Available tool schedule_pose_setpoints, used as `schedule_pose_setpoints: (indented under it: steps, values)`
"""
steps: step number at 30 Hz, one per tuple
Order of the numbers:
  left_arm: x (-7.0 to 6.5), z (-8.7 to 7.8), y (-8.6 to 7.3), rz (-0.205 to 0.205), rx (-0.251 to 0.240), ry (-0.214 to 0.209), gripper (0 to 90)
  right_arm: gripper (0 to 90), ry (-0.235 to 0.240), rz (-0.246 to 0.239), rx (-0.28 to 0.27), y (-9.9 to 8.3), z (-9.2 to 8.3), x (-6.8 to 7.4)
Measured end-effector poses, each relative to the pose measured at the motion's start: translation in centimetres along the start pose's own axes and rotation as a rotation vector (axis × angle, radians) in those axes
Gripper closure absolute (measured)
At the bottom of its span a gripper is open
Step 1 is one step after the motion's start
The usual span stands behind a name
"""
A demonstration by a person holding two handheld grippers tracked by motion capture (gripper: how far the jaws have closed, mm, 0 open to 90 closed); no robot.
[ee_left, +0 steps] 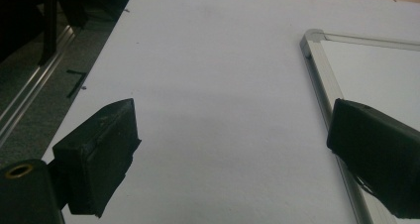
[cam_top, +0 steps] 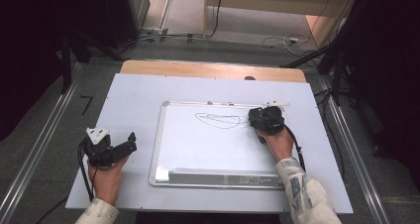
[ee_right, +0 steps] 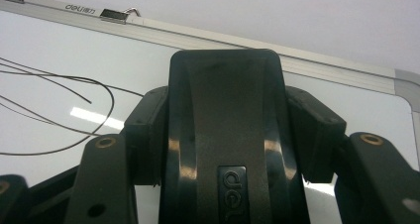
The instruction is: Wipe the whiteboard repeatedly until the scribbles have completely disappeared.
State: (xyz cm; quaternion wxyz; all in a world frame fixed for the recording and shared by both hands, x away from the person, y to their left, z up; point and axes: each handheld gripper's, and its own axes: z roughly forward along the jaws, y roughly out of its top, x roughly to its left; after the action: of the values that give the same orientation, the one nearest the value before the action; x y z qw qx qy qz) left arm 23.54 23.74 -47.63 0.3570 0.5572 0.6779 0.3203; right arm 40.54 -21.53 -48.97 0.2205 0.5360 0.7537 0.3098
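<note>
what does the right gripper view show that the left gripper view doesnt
Right gripper view alone: the black eraser clamped between the right gripper jaws, the drawn black lines on the board surface, and two metal clips on the top frame.

Left gripper view alone: the left gripper with its jaws wide apart and nothing between them, above the white table cover, plus the floor rail beside the table.

Both: the whiteboard with its aluminium frame, and the white cover under it.
</note>
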Motion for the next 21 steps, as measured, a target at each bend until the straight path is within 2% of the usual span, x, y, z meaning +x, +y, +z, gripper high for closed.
schedule_pose_setpoints:
  steps: [6, 16, 21]
  values:
    - [-0.1, 0.0, 0.0, 0.000, 0.000, 0.002, 6.1, 38.5, 0.009, -0.007, -0.002, 0.0, 0.1, 0.2]
    - [-0.1, 0.0, 0.0, 0.003, 0.000, 0.000, 6.1, 38.6, 0.030, -0.048, 0.006, 0.2, 0.2, 1.4]
    - [-0.1, 0.1, 0.0, 0.003, 0.000, 0.000, 6.1, 38.6, 0.039, -0.049, 0.008, 0.3, 0.3, 1.4]
